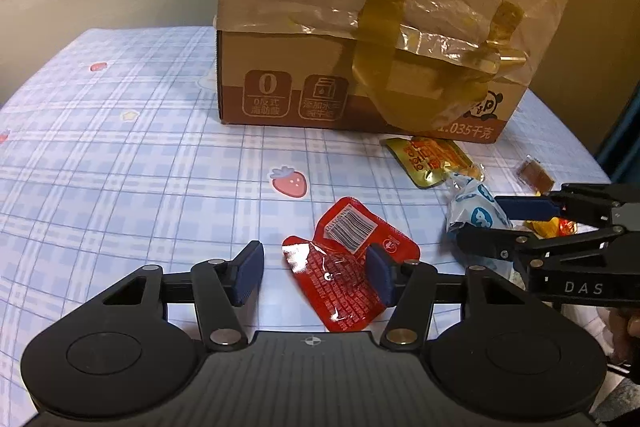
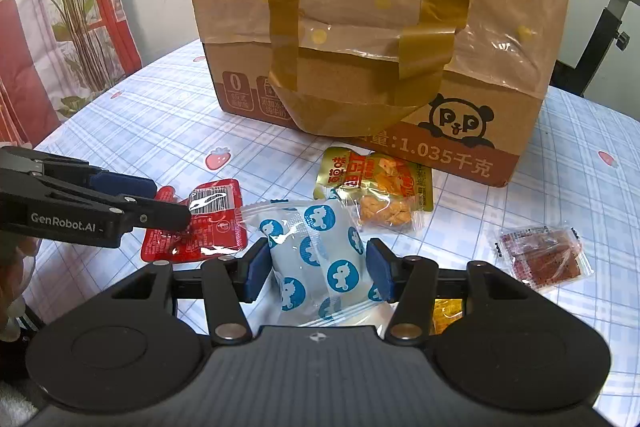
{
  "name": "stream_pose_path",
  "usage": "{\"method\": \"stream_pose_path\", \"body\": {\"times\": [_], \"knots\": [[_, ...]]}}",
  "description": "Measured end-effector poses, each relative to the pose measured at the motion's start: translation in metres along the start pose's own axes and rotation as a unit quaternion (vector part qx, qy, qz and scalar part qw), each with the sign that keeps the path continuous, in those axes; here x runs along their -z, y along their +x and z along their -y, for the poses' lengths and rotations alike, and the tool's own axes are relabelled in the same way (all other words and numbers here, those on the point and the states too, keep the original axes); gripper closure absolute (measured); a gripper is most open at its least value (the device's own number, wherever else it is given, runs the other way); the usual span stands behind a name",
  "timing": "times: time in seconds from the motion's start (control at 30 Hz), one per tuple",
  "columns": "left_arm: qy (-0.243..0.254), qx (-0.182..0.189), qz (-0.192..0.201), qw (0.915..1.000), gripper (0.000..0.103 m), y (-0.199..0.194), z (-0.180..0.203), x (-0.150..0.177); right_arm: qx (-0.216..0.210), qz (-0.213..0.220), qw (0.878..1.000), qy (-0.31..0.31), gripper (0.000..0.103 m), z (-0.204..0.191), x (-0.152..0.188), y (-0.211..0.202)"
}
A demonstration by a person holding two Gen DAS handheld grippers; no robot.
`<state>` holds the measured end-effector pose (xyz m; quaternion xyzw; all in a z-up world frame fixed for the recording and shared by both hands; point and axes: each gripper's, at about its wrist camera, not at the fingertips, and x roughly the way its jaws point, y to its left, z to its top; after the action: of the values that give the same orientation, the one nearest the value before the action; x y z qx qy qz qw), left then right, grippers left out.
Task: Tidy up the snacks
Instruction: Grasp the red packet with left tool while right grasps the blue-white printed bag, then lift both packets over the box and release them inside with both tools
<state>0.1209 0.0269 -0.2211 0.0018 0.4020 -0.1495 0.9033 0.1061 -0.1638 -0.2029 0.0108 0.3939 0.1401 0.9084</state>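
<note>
Left gripper (image 1: 316, 271): hovering over the red packet (image 1: 348, 267); jaws standing apart, right pad touching the packet, left pad clear of it.
Right gripper (image 2: 316, 267): clamping the blue-and-white packet (image 2: 316, 251) between both pads.
Gripper markings: "GenRobot.AI" showing on the left unit in the right wrist view; "DAS" showing on the right unit in the left wrist view.
Red packet: lying flat on the tablecloth (image 1: 120, 167), barcode label facing up.
Blue-and-white packet: sitting in front of the box (image 2: 360, 27), printed with blue animal roundels.
Box: standing on the cloth behind the snacks, showing a panda logo, "1.035千克" and a "0" icon; tape strips holding plastic film.
Yellow packet (image 2: 376, 187): lying just before the box; print not legible.
Clear packet (image 2: 540, 259): lying apart, right of the others.
</note>
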Motion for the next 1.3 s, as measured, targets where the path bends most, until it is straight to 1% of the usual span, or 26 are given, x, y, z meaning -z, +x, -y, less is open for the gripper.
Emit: {"method": "stream_pose_path", "body": {"times": [0.1,0.2,0.23,0.27,0.4,0.5,0.57,0.63,0.73,0.93,1.3], "knots": [[0.026,-0.003,0.003,0.9997,0.044,0.004,0.007,-0.001,0.0,0.0,1.0,0.0,0.048,0.0,0.0,0.0],[0.031,0.008,0.008,0.9994,0.045,0.005,0.01,-0.001,-0.001,0.0,1.0,0.0,0.048,0.0,0.0,0.0],[0.032,0.011,0.011,0.9994,0.053,0.004,0.011,0.0,-0.001,0.0,1.0,0.001,0.048,0.0,0.0,0.0],[0.031,0.01,0.013,0.9994,0.058,0.003,0.01,0.002,-0.002,0.001,1.0,0.001,0.048,0.0,0.0,0.0],[0.018,0.019,0.018,0.9995,0.062,0.0,0.005,0.005,-0.003,0.002,1.0,0.005,0.048,0.0,0.0,-0.001],[0.012,0.021,0.02,0.9995,0.065,0.0,0.004,0.006,-0.003,0.002,1.0,0.005,0.048,-0.001,0.0,-0.001],[0.006,0.024,0.022,0.9995,0.068,-0.001,0.002,0.006,-0.004,0.002,1.0,0.007,0.048,0.0,0.001,-0.001],[0.003,0.023,0.029,0.9993,0.07,-0.003,0.0,0.005,-0.004,0.003,1.0,0.008,0.048,0.0,0.001,-0.002],[-0.005,0.02,0.045,0.9988,0.071,-0.011,-0.003,0.003,-0.006,0.006,1.0,0.013,0.05,0.001,0.001,-0.003],[-0.021,0.015,0.071,0.9971,0.071,-0.024,-0.01,-0.002,-0.009,0.025,0.999,0.02,0.054,0.003,-0.003,-0.013],[-0.019,0.007,0.116,0.9931,0.071,-0.048,-0.008,-0.015,-0.015,0.068,0.997,0.024,0.055,0.003,-0.019,-0.034]]}}
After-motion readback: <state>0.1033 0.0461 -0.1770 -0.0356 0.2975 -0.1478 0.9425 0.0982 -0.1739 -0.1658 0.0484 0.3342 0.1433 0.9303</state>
